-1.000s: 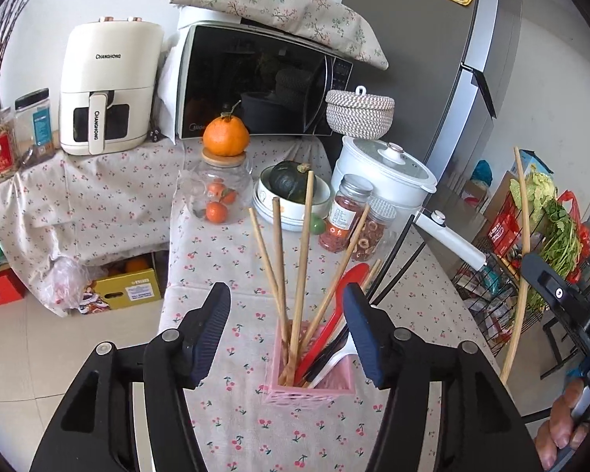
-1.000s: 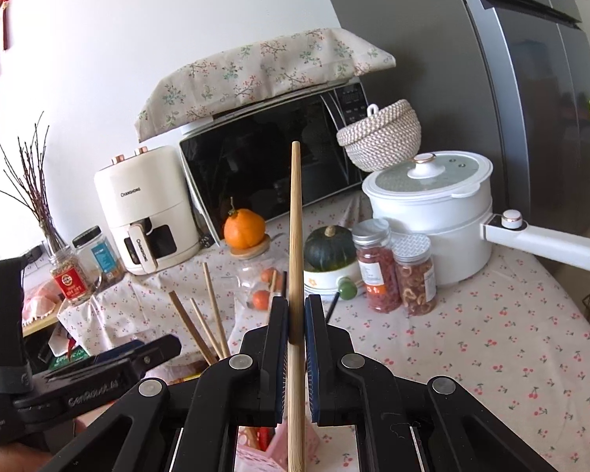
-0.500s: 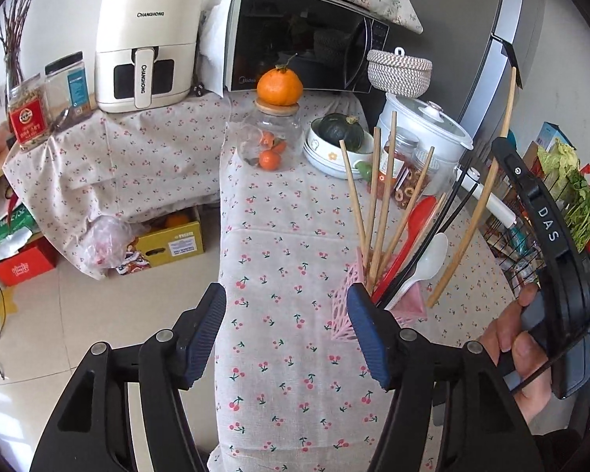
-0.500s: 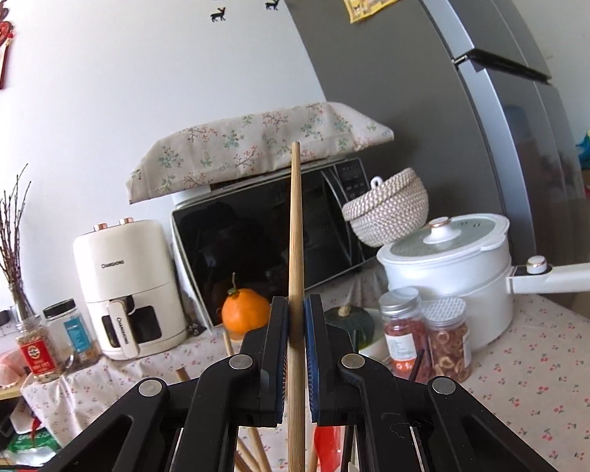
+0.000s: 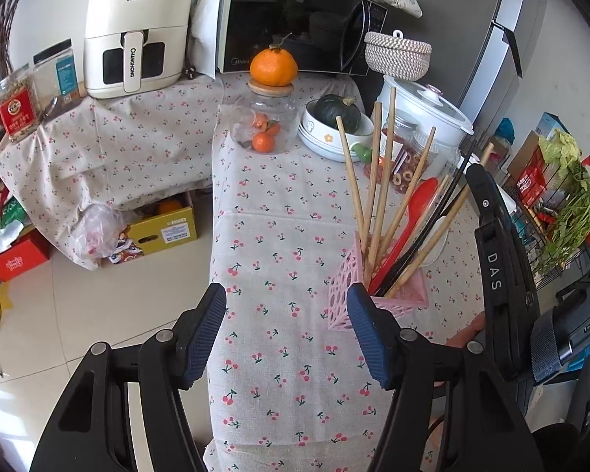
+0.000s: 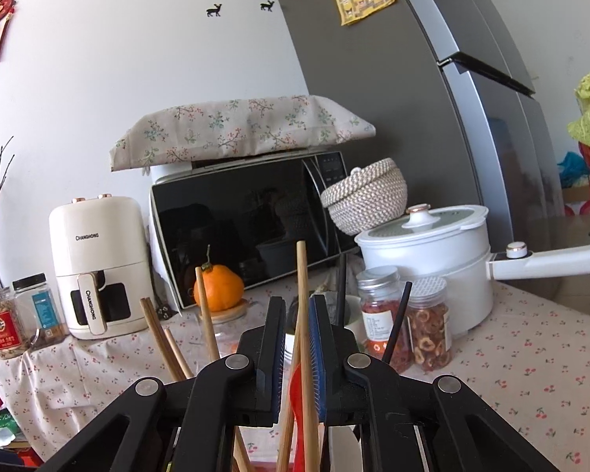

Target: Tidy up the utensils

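A pink perforated utensil holder (image 5: 377, 295) stands on the cherry-print tablecloth and holds several wooden chopsticks (image 5: 373, 181), a red spoon (image 5: 411, 220) and black chopsticks. My left gripper (image 5: 287, 334) is open and empty, low over the table just left of the holder. My right gripper (image 6: 297, 338) is above the holder with its jaws slightly parted around a wooden chopstick (image 6: 303, 287) that leans between them with gaps on both sides. That chopstick's lower end rests in the holder in the left wrist view (image 5: 436, 232).
Behind the holder stand two spice jars (image 6: 405, 326), a white pot with a long handle (image 6: 428, 251), a bowl with a dark squash (image 5: 336, 126), a glass jar topped by an orange (image 5: 271, 118), a microwave (image 6: 247, 232) and an air fryer (image 5: 137, 31). The table's left edge drops to the floor.
The right gripper lowered the wooden chopstick into the holder and its jaws parted from it. The left gripper drew back and to the left of the holder.
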Tool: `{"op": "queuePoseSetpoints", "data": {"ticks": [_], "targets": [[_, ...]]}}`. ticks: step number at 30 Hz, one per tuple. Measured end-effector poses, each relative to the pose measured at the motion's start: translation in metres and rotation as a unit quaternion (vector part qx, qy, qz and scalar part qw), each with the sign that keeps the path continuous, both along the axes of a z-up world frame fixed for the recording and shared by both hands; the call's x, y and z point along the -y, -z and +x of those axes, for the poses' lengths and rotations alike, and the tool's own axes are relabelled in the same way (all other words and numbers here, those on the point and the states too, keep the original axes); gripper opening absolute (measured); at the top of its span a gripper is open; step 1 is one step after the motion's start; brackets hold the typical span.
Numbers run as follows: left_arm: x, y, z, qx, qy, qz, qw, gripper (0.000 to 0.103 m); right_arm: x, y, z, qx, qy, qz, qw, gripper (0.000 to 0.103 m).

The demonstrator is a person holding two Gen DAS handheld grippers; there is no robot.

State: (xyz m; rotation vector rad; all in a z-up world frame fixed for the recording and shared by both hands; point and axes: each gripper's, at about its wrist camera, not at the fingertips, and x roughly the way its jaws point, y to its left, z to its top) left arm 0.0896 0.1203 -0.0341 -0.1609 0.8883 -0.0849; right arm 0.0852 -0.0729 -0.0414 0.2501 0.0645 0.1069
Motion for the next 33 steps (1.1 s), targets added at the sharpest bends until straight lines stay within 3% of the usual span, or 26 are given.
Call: {"op": "queuePoseSetpoints", "data": {"ticks": [8,10,16,19,22,30,33], "targets": [[0.010,0.001,-0.002,-0.008,0.008,-0.010,0.9999,0.068,0.027,-0.024,-0.007,-0.036,-0.002,0.007,0.999,0.035],[0.016,0.000,-0.004,-0.007,0.010,-0.008,0.9999,0.070,0.036,-0.031,-0.007,-0.056,0.000,0.008,0.998,0.048],[0.036,-0.006,-0.017,0.003,0.011,0.009,0.9999,0.084,0.063,-0.043,-0.013,-0.128,0.010,0.012,0.992,0.073],[0.048,-0.008,-0.025,0.002,0.012,0.022,0.9997,0.091,0.079,-0.051,-0.024,-0.147,0.019,0.002,0.989,0.092],[0.062,-0.010,-0.031,-0.001,0.022,0.038,0.9990,0.093,0.095,-0.058,-0.039,-0.155,0.016,-0.017,0.988,0.103],[0.093,-0.021,-0.059,0.013,0.036,0.068,0.9969,0.097,0.129,-0.068,-0.069,-0.206,0.033,-0.073,0.975,0.103],[0.104,-0.025,-0.071,0.024,0.040,0.097,0.9942,0.097,0.134,-0.069,-0.077,-0.233,0.046,-0.099,0.966,0.103]]}}
